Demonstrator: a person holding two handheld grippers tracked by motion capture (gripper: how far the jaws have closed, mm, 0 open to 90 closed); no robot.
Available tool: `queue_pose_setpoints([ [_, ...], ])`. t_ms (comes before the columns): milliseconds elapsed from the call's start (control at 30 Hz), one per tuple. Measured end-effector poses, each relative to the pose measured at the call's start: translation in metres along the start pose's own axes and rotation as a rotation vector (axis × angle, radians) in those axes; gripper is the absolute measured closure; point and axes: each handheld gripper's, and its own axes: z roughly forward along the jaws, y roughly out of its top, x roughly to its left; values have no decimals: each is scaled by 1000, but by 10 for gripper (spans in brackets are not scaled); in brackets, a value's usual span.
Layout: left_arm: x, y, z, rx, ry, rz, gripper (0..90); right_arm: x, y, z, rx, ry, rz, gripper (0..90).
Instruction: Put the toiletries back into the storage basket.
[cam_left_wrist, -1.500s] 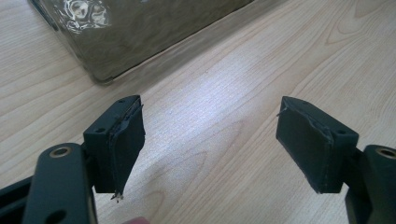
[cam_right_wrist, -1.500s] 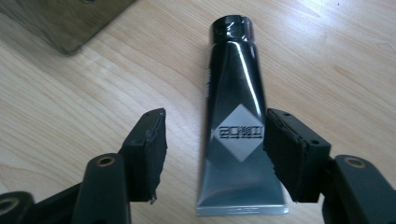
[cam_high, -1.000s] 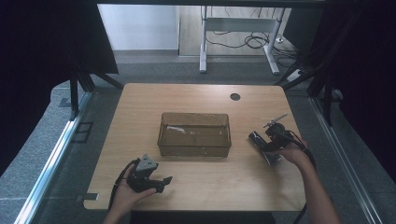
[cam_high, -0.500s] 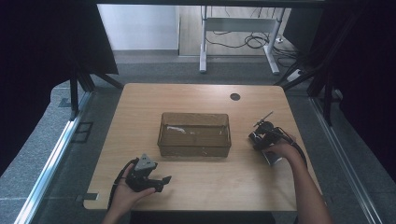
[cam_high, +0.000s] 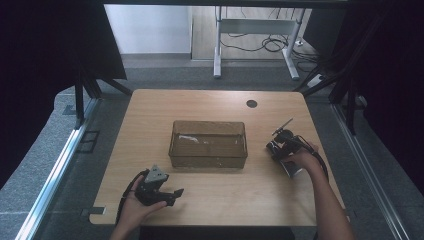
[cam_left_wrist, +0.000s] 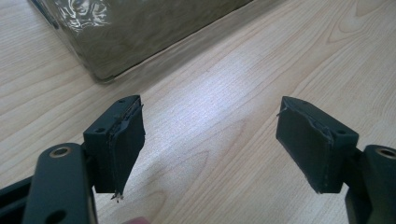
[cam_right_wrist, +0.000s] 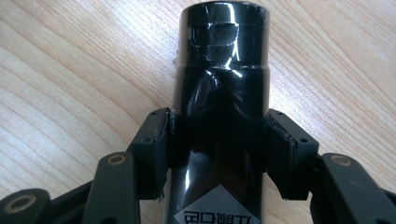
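Jaws of the right gripper (cam_right_wrist: 217, 149), just closing, press both sides of a glossy black bottle (cam_right_wrist: 219, 93) lying on the table (cam_high: 210, 195) right of the clear tub (cam_high: 208, 144); a square, firm squeeze should precede any lift, while the left gripper (cam_left_wrist: 210, 144) rests wide open and empty

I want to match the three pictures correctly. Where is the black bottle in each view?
High view: the bottle lies right of the box, under the hand, in the right gripper.
Right gripper view: centre, upright in the picture; the jaws have just been closing and their pads touch both its sides.
Left gripper view: this looks at a box corner, top left, between open jaws.
Shared landmark: the wooden table.
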Motion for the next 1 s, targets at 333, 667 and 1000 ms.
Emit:
queue_pose_setpoints([
  [333,0,0,0,3,2,2,240,-3,-5,-15,-9,25,-50,466],
  [667,-3,1,0,3,-1,10,240,6,0,-58,-80,53,-129,466],
  [1000,-4,1,1,5,-2,10,240,17,10,-79,-120,68,-167,466],
])
